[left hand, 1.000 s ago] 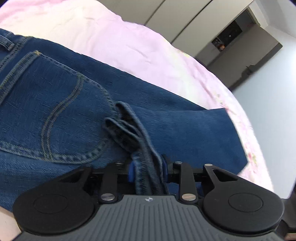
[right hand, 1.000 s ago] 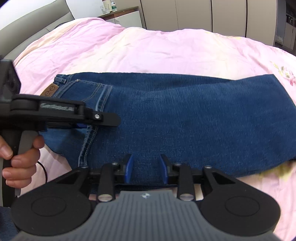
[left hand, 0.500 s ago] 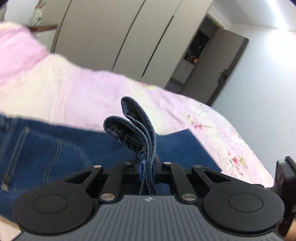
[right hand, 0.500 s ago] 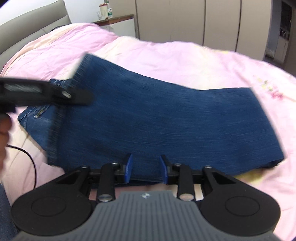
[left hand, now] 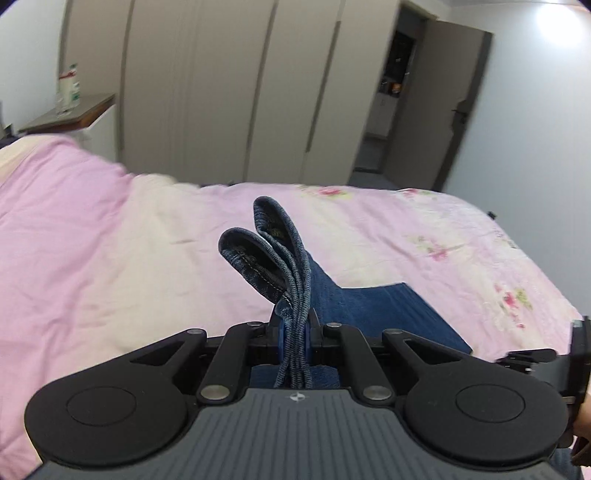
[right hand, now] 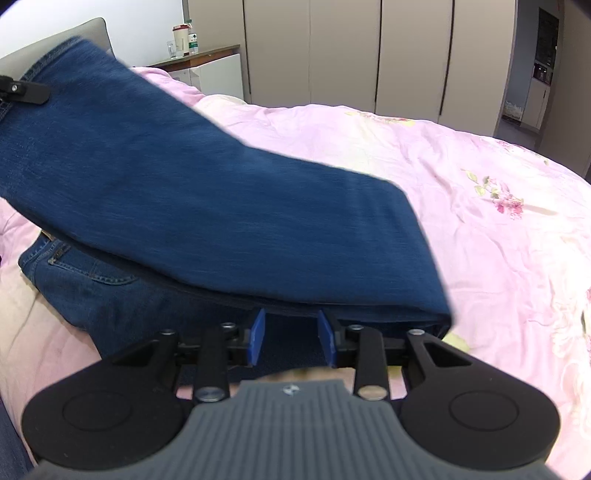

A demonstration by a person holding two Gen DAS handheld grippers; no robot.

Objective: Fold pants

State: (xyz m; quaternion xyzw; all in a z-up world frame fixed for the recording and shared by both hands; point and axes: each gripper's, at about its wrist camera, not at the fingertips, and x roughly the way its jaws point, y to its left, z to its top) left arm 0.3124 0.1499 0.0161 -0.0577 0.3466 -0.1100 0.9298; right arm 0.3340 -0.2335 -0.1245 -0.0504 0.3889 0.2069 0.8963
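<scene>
The dark blue jeans lie on the pink bedspread, folded lengthwise. My left gripper is shut on the bunched leg hems and holds them high; the raised leg panel slopes up to the left in the right wrist view, where the left gripper's finger shows. The waist and pocket end rests on the bed underneath. My right gripper is open, its blue pads at the near edge of the jeans by the fold, with no cloth between them.
A wall of beige wardrobe doors stands behind the bed. A nightstand with bottles and a cup is at the back left. An open doorway is at the right. The bed's grey headboard is at the far left.
My left gripper has closed on the leg hems and lifted them up off the waist end, swinging the leg panel up and over. My right gripper has stayed open at the jeans' near edge.
</scene>
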